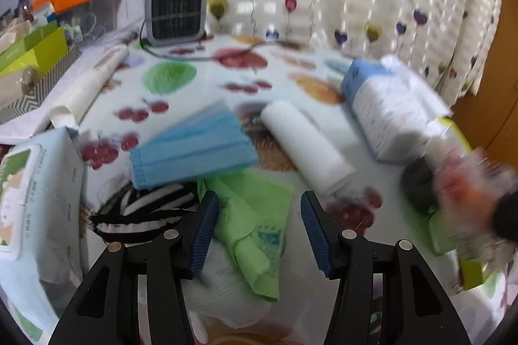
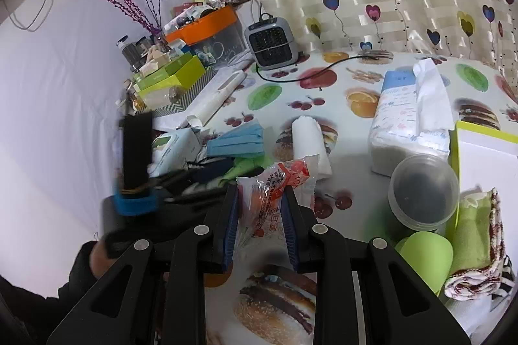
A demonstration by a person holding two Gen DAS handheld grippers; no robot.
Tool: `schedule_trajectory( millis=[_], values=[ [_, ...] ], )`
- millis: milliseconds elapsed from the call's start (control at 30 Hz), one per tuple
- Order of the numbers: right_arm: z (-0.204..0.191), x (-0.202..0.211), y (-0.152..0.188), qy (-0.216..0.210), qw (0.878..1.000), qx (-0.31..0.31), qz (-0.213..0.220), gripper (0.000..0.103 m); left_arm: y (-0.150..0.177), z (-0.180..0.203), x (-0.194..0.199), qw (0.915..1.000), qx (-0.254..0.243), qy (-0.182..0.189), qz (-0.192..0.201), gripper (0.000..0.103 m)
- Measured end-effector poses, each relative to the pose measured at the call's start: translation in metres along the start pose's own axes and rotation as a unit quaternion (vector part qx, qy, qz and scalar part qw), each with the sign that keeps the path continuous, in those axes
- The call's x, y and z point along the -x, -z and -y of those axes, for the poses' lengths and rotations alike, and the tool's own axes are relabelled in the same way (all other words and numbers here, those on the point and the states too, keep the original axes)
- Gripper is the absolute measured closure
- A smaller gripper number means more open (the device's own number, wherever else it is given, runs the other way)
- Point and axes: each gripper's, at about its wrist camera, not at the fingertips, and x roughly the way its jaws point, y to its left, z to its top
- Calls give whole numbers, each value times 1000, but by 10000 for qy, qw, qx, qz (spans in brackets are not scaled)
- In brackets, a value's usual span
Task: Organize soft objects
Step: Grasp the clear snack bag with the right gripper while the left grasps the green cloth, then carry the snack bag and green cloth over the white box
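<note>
Right claw (image 2: 259, 209) pinches a crinkly packet (image 2: 268, 196), its print seemingly unreadable.

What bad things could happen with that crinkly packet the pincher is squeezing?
The right gripper pinches the clear snack packet only at its lower part, so the thin plastic might slip out or get crushed. The round plastic tub and green cup stand close by on the right and could get knocked. The left gripper hangs open over the green cloth, so the two could bump.
</note>
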Motion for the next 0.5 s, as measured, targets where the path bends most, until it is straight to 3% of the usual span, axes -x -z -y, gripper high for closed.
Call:
schedule_trajectory(
  millis=[100, 267, 500],
  values=[
    [0, 6, 0, 22, 10000, 8, 60, 76, 4, 0, 4, 9999, -7, 124, -12, 53],
    [-1, 13, 3, 15, 9999, -2, 121, 76, 17, 4, 12, 9998, -146, 126, -69, 90],
    [-2, 22, 11, 21, 9999, 4, 146, 76, 37, 19, 37, 9979, -478, 435, -49, 97]
  ],
)
